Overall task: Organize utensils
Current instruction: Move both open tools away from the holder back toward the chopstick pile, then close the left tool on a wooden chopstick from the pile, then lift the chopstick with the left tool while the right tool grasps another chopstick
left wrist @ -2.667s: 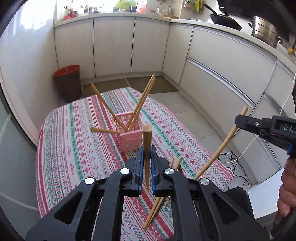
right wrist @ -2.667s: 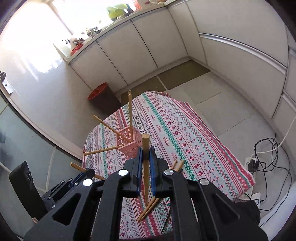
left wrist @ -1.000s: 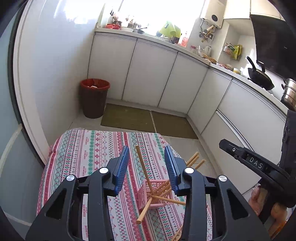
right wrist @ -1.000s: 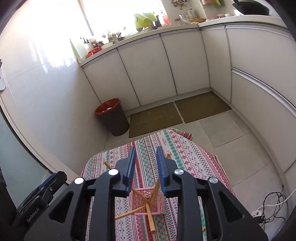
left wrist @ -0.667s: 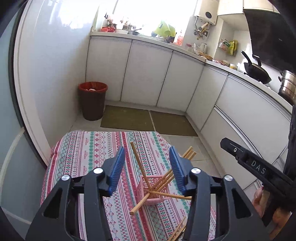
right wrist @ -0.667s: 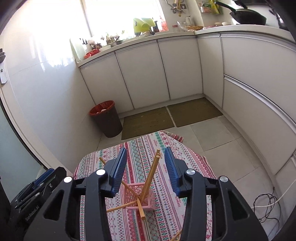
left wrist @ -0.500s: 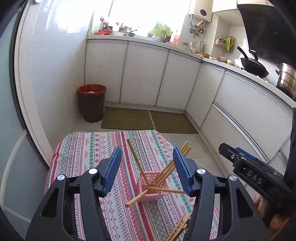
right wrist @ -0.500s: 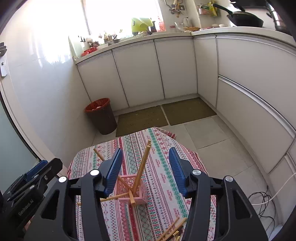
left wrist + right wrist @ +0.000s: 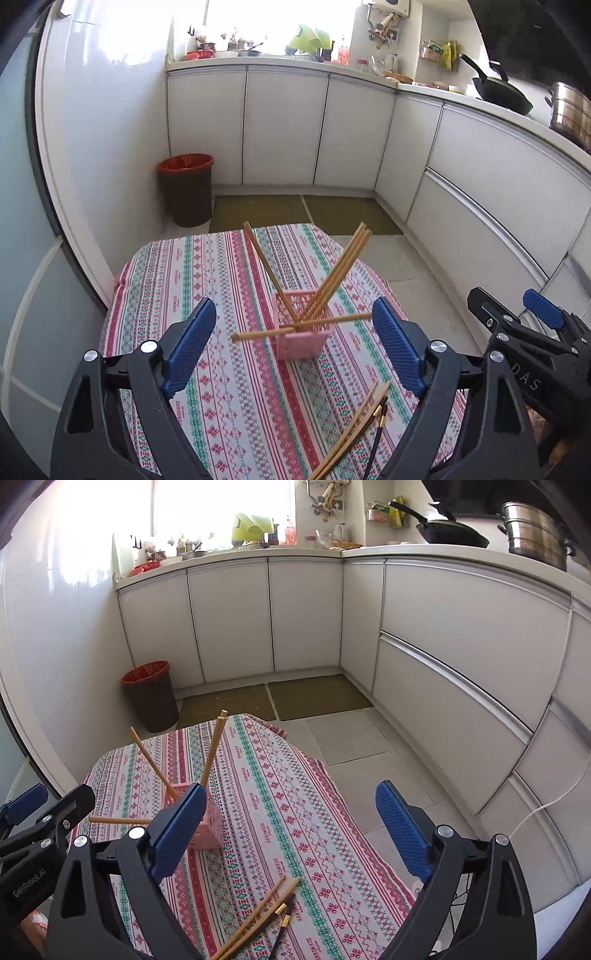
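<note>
A pink slotted basket stands on the patterned tablecloth and holds several wooden chopsticks that splay outward. It also shows in the right wrist view, partly behind a finger. More chopsticks, wooden and dark, lie loose on the cloth near the front edge, seen too in the right wrist view. My left gripper is wide open and empty, raised above the table. My right gripper is wide open and empty, to the right of the basket.
A red-lined waste bin stands on the floor beyond the table. White cabinets line the back and right walls. The table's right edge drops to tiled floor with cables.
Both grippers held a chopstick 2.7 s ago, then let go over the basket. Since then both have opened wider and drawn back and up from the basket.
</note>
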Available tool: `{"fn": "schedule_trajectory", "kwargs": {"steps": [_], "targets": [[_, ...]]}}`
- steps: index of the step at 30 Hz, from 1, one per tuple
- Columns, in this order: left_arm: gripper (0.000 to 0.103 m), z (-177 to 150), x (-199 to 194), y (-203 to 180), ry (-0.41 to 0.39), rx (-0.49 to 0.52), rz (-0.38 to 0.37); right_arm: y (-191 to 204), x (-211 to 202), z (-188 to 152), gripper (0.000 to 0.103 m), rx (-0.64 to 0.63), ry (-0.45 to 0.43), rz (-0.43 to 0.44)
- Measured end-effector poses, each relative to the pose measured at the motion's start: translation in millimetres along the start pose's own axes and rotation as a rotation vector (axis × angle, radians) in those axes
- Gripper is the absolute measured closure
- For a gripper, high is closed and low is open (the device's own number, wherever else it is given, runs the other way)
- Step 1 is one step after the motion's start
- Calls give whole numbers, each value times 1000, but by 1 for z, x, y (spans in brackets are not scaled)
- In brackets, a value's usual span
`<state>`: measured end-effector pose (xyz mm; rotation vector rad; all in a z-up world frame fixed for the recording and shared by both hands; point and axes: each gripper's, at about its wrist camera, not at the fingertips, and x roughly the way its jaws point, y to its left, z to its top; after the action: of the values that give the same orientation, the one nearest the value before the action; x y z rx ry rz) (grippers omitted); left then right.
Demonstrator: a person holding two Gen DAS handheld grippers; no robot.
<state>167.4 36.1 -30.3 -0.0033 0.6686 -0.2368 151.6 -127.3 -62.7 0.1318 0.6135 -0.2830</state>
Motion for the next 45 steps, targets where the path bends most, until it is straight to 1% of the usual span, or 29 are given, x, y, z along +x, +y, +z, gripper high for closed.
{"fn": "schedule_trajectory", "kwargs": {"steps": [1, 3, 5, 9, 10, 14, 16, 19, 21, 24, 25, 26, 27, 28, 29, 30, 31, 33, 34, 37, 40, 42, 43, 44, 45], "targets": [[17, -2, -1, -2, 5, 4, -1, -3, 0, -3, 12, 2, 8, -2], [11, -8, -2, -4, 10, 5, 1, -12, -1, -11, 10, 17, 27, -5], [9, -13, -1, -7, 22, 7, 2, -21, -1, -18, 10, 31, 45, -16], [7, -26, 10, -12, 78, 19, 3, -45, -2, -39, 9, 74, 89, -42], [7, -30, 15, -14, 105, 30, 1, -51, -2, -46, 9, 82, 102, -47], [7, -54, 49, -28, 261, 83, -30, -75, 4, -72, 9, 96, 175, -71], [7, -71, 72, -40, 363, 129, -53, -86, 9, -84, 9, 106, 214, -79], [7, -96, 103, -56, 474, 192, -66, -99, 18, -97, 9, 132, 261, -87], [7, -106, 119, -62, 515, 202, -65, -106, 23, -103, 9, 149, 287, -85], [9, -114, 144, -69, 562, 183, -67, -114, 27, -106, 9, 158, 308, -90], [11, -114, 152, -72, 576, 173, -73, -116, 28, -107, 9, 157, 315, -93], [16, -114, 157, -75, 587, 166, -79, -118, 29, -109, 9, 157, 323, -95], [25, -114, 165, -79, 602, 162, -86, -119, 30, -109, 9, 159, 330, -94], [31, -115, 171, -83, 615, 165, -89, -122, 31, -110, 9, 162, 339, -94], [46, -117, 179, -88, 632, 173, -90, -124, 32, -111, 9, 166, 348, -96], [56, -117, 184, -93, 646, 178, -91, -126, 33, -112, 9, 171, 354, -98], [59, -118, 191, -97, 663, 182, -90, -128, 34, -112, 9, 175, 359, -99], [68, -122, 201, -102, 690, 182, -89, -130, 36, -113, 9, 179, 367, -101], [69, -122, 204, -104, 698, 181, -93, -131, 37, -113, 9, 178, 370, -100], [73, -119, 210, -110, 693, 193, -102, -131, 40, -114, 9, 175, 377, -101], [79, -119, 218, -113, 705, 203, -107, -131, 46, -115, 9, 174, 392, -103], [86, -123, 225, -115, 726, 216, -107, -131, 49, -115, 9, 183, 398, -104], [89, -123, 226, -117, 719, 232, -98, -132, 50, -114, 9, 188, 399, -106], [94, -123, 226, -119, 718, 250, -87, -132, 51, -113, 9, 192, 399, -107], [95, -124, 227, -118, 716, 254, -91, -132, 53, -112, 9, 198, 401, -105]]}}
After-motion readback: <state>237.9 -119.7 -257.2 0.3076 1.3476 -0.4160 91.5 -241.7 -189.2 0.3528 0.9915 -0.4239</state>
